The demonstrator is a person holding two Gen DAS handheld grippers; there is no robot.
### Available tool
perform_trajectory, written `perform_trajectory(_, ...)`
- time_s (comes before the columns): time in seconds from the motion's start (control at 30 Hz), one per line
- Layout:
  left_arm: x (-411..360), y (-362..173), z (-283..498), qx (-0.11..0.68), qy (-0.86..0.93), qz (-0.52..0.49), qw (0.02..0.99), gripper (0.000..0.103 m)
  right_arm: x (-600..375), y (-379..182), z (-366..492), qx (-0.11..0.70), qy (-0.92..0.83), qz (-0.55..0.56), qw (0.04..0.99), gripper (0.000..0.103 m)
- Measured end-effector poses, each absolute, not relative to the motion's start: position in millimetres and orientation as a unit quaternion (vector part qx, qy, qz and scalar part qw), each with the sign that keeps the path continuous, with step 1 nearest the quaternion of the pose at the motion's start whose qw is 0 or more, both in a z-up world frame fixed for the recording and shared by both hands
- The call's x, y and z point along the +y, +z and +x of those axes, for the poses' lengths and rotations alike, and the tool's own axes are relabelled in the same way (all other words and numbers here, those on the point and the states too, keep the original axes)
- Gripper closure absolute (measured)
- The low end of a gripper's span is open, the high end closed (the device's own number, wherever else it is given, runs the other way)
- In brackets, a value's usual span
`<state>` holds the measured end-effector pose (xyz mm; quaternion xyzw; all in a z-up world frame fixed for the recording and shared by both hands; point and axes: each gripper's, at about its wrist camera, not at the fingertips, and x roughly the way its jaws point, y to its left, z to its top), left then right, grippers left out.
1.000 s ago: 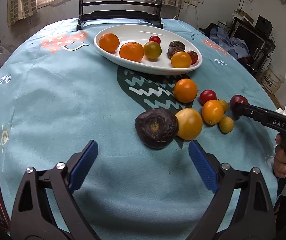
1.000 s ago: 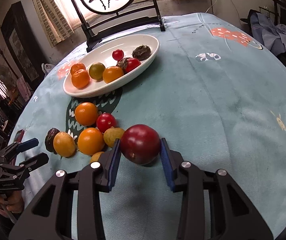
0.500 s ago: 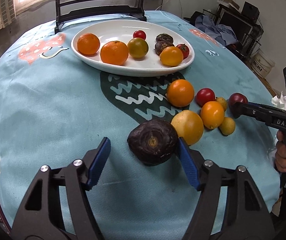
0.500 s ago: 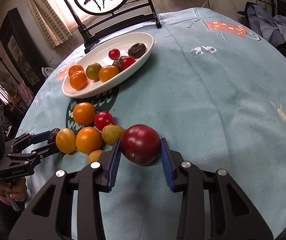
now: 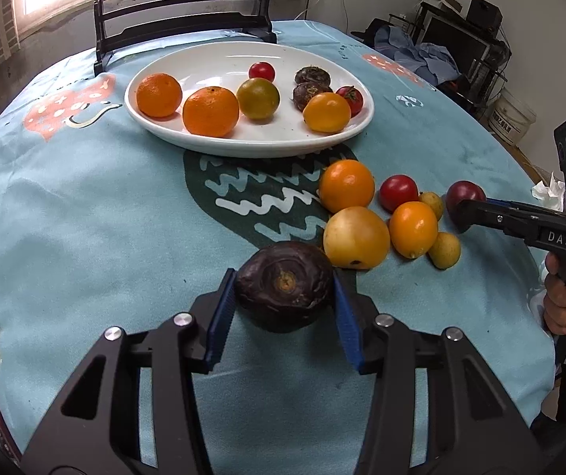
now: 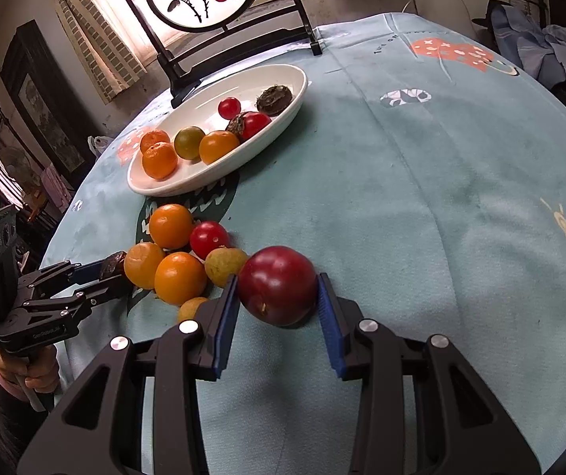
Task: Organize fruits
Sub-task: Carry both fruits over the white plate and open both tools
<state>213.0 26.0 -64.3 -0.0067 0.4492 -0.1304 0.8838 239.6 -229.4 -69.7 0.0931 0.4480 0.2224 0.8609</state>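
Left hand-held gripper (image 5: 283,297) clamped on a dark wrinkled fruit (image 5: 283,282), blue pads touching both its sides, resting on the teal-clothed counter (image 5: 84,217). Right hand-held gripper (image 6: 279,301) clamped on a dark red plum (image 6: 278,285), also on the cloth. Just ahead and right of the left hand-held gripper, a loose cluster of fruits, nearest a yellow one (image 5: 356,237). Farther ahead, a white oval plate (image 5: 211,59) holding more fruit.

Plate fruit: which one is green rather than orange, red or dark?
The greenish round fruit mid-plate, between the big orange and the yellow-orange one.
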Motion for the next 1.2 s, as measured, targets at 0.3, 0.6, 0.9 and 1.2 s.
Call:
perform_trajectory(0.3, 37, -27, 233, 0.398, -0.109, -0.052, 0.909, 0.055, -221, -46, 248, 0.402, 0.235, 0.082, 0.881, 0.064)
perform_trajectory(0.6, 22, 4, 315, 0.367, -0.072, -0.074, 0.925, 0.055, -167, -15, 317, 0.340, 0.266, 0.069, 0.899, 0.064)
perform_trajectory(0.9, 25, -11, 359, 0.391, -0.045, -0.062, 0.917, 0.055, -131, -29, 373, 0.363, 0.272, 0.037, 0.891, 0.064)
perform_trajectory(1.2, 30, 3, 336, 0.369, -0.020, -0.062, 0.927, 0.022, -142, -14, 353, 0.335, 0.283, 0.040, 0.898, 0.061)
